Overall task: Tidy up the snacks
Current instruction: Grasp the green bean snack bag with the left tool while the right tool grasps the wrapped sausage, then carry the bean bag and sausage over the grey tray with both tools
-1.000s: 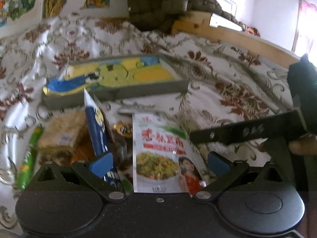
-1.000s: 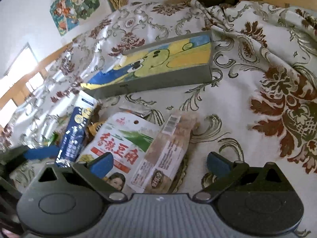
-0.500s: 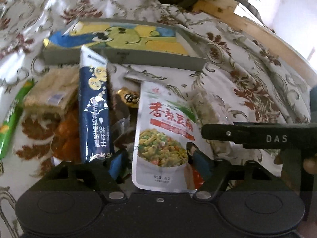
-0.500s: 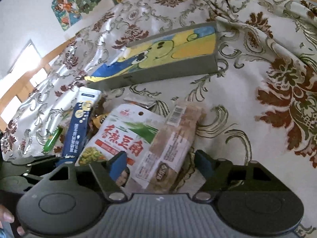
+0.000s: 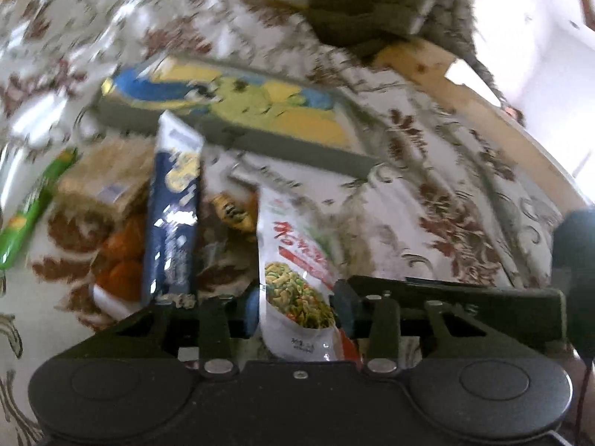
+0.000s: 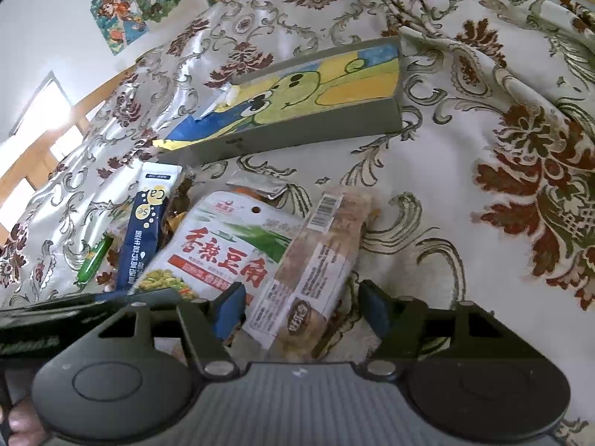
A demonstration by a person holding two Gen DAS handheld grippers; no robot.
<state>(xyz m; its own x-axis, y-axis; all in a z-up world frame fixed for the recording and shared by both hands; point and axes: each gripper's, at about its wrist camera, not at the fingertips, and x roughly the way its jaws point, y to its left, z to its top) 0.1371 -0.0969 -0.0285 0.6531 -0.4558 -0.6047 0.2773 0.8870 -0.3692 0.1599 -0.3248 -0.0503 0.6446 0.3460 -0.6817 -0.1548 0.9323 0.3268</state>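
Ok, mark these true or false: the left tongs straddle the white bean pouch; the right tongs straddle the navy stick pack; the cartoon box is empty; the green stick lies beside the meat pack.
1. True: the left tongs, closing, straddle the white bean pouch.
2. False: the right tongs, closing, straddle the clear meat pack; the navy stick pack lies further left.
3. True: the cartoon box holds nothing.
4. False: the green stick lies across the pile.

On the bed [image 6: 465, 193], the snack pile [image 6: 230, 245] lies in front of the tray [image 6: 297, 111]; the clear-wrapped pack [image 6: 319, 271] overlaps the bean pouch's [image 6: 223, 256] right edge.
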